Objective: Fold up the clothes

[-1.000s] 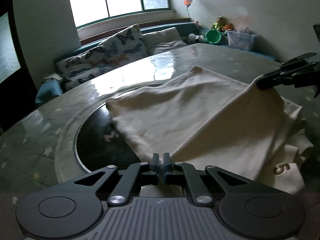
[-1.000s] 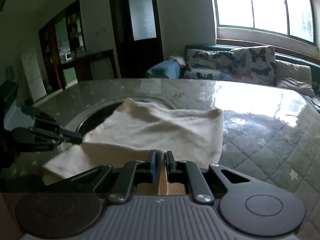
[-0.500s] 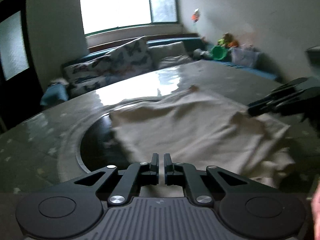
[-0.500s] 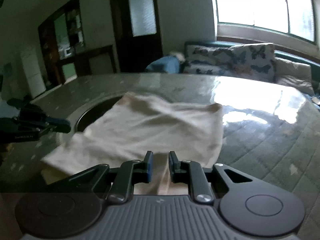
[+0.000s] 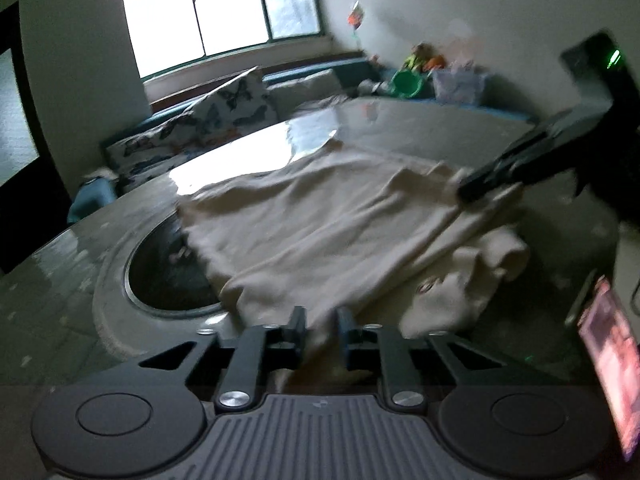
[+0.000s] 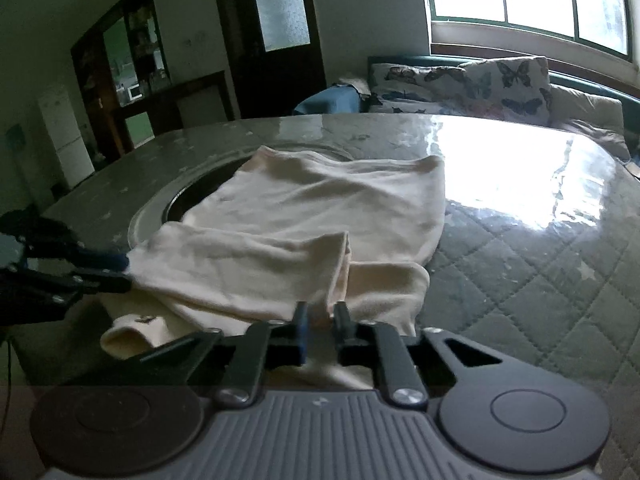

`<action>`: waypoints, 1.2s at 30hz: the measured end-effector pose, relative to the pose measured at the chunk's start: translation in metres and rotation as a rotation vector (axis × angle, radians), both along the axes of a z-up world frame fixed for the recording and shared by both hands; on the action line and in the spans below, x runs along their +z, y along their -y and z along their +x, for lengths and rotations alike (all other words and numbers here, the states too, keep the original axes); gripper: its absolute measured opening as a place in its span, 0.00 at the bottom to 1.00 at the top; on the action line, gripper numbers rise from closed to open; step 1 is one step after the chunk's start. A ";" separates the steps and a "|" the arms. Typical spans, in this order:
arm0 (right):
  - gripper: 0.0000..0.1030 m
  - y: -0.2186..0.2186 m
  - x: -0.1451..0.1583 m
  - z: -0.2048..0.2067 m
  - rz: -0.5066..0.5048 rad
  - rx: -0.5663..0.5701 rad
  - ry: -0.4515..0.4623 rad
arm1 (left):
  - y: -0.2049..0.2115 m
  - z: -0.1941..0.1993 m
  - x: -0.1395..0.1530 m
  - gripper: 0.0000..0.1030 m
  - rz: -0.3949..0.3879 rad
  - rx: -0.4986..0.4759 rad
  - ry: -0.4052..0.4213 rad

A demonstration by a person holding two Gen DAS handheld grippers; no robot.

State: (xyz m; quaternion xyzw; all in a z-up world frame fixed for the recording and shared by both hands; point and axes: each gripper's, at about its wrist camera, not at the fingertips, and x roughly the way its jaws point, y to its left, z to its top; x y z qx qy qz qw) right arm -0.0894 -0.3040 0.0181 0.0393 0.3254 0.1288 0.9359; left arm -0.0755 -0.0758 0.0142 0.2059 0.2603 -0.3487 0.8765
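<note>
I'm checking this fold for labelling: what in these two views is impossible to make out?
- Left wrist view: the dark mark on the cream garment near is motion-blurred, unreadable.
- Right wrist view: cloth under the right tool is hidden by the tool body.
- Left wrist view: the pink object is cut off by the right edge.

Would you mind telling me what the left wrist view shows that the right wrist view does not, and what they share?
Only the left wrist view shows the green bowl and clear bin by the far wall, and a phone screen at the right edge. Only the right wrist view shows the dark door and white fridge. Both show the cream garment on the table, the butterfly cushions, the window, and each gripper, left gripper and right gripper, with jaws parted around cloth.
</note>
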 end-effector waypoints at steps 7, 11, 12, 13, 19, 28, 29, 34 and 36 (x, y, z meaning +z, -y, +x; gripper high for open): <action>0.03 0.002 0.011 -0.018 0.039 0.017 0.003 | -0.014 -0.008 0.004 0.04 -0.021 0.064 0.043; 0.03 0.000 0.007 -0.025 0.035 0.027 -0.024 | -0.024 -0.006 -0.001 0.04 -0.019 0.104 0.018; 0.04 0.000 0.005 -0.026 0.029 0.028 -0.035 | -0.026 -0.005 -0.002 0.04 -0.018 0.112 0.004; 0.08 0.000 0.003 -0.027 0.023 0.029 -0.045 | -0.027 -0.005 -0.002 0.04 -0.021 0.120 -0.008; 0.09 0.000 0.008 -0.030 -0.012 0.009 0.000 | -0.016 -0.016 0.011 0.28 -0.049 0.021 0.048; 0.16 -0.009 0.008 -0.026 0.005 0.050 0.026 | 0.017 -0.016 -0.011 0.18 0.103 -0.022 0.122; 0.16 -0.011 0.008 -0.026 0.007 0.055 0.029 | 0.017 -0.017 -0.012 0.08 0.108 -0.016 0.126; 0.16 -0.014 0.009 -0.022 0.002 0.068 0.047 | 0.004 -0.020 -0.002 0.05 0.053 0.041 0.139; 0.16 -0.015 0.006 -0.019 -0.002 0.073 0.035 | -0.002 -0.020 0.001 0.05 0.033 0.071 0.141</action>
